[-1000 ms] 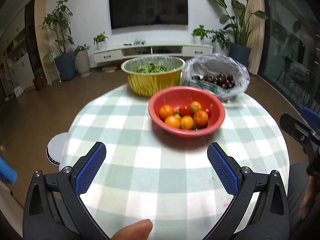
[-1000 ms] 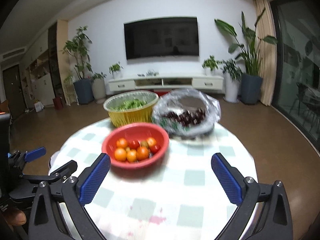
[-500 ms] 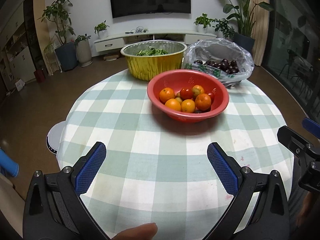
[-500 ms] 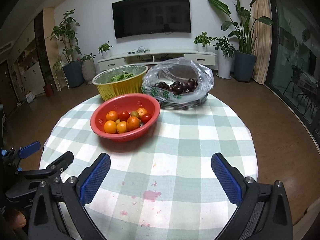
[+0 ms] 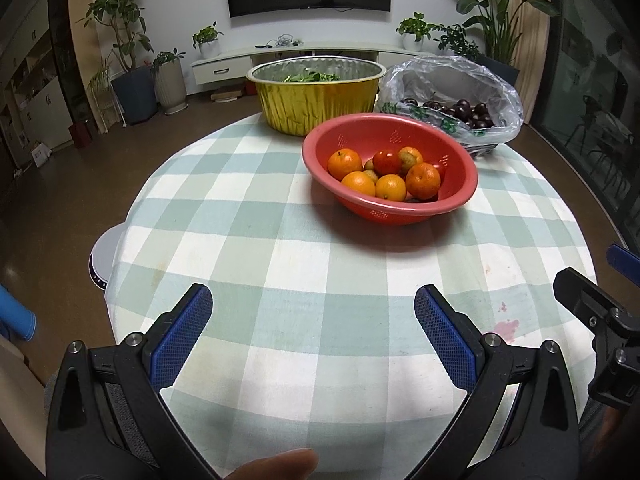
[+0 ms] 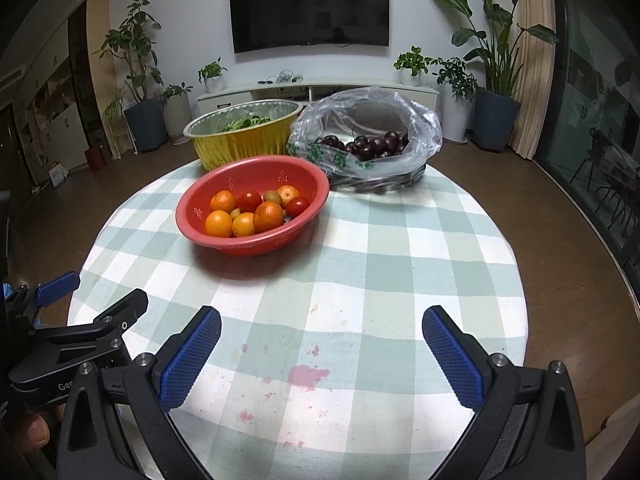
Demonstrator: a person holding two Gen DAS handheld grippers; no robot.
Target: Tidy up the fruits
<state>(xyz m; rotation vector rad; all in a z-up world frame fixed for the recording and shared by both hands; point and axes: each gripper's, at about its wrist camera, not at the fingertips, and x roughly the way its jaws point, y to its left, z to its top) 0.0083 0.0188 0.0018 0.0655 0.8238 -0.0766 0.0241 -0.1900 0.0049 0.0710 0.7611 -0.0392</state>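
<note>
Red bowl [image 5: 390,168] of fruit sits upper centre, well beyond both wide-open grippers [image 5: 313,322] [image 6: 321,342]; now nearer than 0.5 s ago.

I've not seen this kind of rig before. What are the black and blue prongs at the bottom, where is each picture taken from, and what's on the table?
No robot here: a person holds a hand-held gripper in each hand, each with a camera looking along its two blue-padded fingers. One picture is from the left gripper, the other from the right gripper. Both are open and hold nothing. On the checked tablecloth stand a red bowl of oranges and tomatoes, a gold foil basin of greens, and a plastic bag of dark fruit.
</note>
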